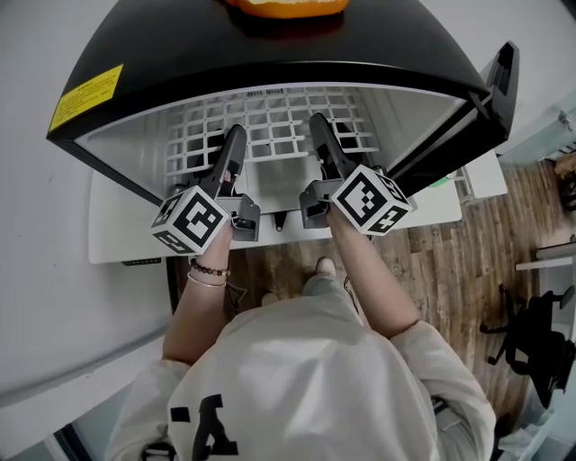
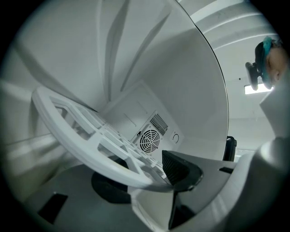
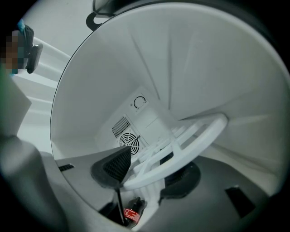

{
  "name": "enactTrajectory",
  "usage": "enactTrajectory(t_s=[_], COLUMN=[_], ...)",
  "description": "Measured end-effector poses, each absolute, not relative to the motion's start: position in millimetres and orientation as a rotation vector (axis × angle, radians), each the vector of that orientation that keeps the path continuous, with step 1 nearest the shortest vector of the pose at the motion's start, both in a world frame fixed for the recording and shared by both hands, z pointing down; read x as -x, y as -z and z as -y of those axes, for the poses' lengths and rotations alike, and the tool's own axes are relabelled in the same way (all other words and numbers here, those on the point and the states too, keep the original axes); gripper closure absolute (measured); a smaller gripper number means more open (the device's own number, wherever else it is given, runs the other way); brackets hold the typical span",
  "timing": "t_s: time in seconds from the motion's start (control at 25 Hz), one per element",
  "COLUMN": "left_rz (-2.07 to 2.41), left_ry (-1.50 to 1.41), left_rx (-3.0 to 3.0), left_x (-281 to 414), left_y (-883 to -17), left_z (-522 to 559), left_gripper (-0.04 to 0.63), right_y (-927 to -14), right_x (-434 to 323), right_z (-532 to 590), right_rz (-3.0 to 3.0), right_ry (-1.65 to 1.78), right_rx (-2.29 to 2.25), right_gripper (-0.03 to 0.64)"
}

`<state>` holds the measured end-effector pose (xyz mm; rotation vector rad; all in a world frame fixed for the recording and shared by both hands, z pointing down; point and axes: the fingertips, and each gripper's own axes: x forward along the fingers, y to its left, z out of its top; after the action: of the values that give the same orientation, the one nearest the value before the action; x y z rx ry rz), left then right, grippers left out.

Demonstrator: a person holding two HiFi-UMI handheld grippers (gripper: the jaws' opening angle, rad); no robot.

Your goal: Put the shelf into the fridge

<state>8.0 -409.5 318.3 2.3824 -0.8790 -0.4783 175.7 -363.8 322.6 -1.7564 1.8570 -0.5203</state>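
The white grid shelf lies inside the open black mini fridge, and both grippers hold its front rail. My left gripper is shut on the rail's left part. In the left gripper view the shelf tilts across the cavity, its rim pinched under the black pad. My right gripper is shut on the rail's right part. The right gripper view shows its ribbed pad pressing on the shelf. Both point into the fridge, roughly level.
The fridge's back wall carries a round fan vent. Its door stands open at the right. An orange object sits on the fridge's top. The fridge stands on a white table. A black office chair stands on the wood floor.
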Motion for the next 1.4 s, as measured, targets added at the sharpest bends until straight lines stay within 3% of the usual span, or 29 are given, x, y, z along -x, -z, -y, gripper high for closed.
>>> enactTrajectory(t_s=[0.84,1.04,1.4], left_rz=[0.894,0.884,0.948], left_ry=[0.383,0.363,0.298], left_rx=[-2.379,-2.420,-2.496], left_x=[-8,-5,3], left_y=[-320,-318,-320], left_z=[405,399,381], left_gripper=[0.390,0.361,0.324], right_y=[-324,-319,-322], right_x=[-177,-173,-161], right_z=[358,348,329], right_rz=[-1.846,-1.872,-1.930], right_ry=[0.558,0.476,0.422], right_rx=[1.733,1.781,1.856], right_gripper=[0.413,0.347,0.313])
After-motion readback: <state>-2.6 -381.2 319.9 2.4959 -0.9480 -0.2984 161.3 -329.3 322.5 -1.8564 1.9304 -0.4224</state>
